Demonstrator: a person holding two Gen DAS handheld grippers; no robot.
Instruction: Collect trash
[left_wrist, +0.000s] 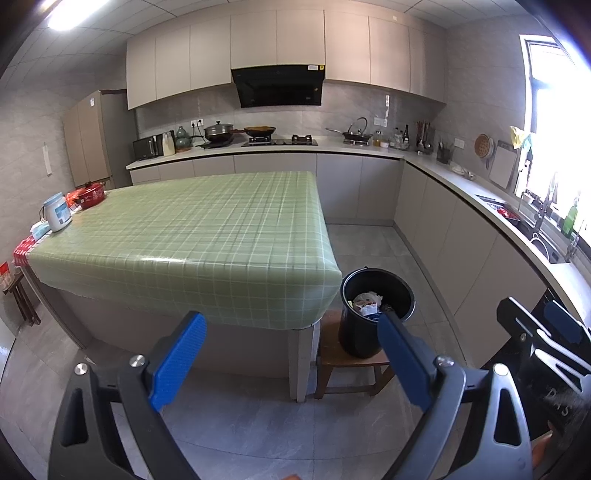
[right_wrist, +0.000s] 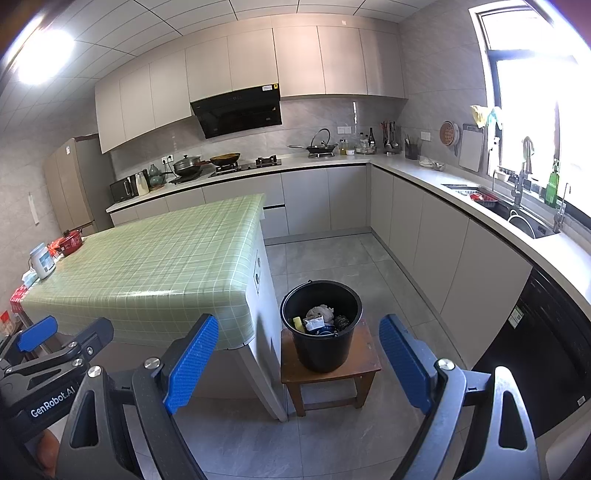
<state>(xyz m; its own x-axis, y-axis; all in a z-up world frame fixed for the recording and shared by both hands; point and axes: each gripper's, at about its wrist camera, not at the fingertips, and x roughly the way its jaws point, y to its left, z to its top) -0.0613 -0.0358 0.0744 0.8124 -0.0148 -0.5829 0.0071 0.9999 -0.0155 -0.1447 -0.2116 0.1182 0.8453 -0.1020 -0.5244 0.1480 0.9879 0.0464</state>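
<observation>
Gaping empty, both grippers' ribbed blue fingers (right_wrist: 192, 362) frame a round black bucket (right_wrist: 320, 325).

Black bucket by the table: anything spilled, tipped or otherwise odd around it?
Nothing stands out. The black bucket stands upright on the wooden stool beside the green-checked table, with crumpled trash inside and none visible on the floor around it. Both claws, left and right, are open and empty.

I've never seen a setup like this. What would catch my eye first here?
Probably the two open grippers with blue pads: the left gripper and right gripper, both empty. Beyond them, a black bucket holding trash stands on a small wooden stool, beside a table with a green checked tablecloth.
</observation>
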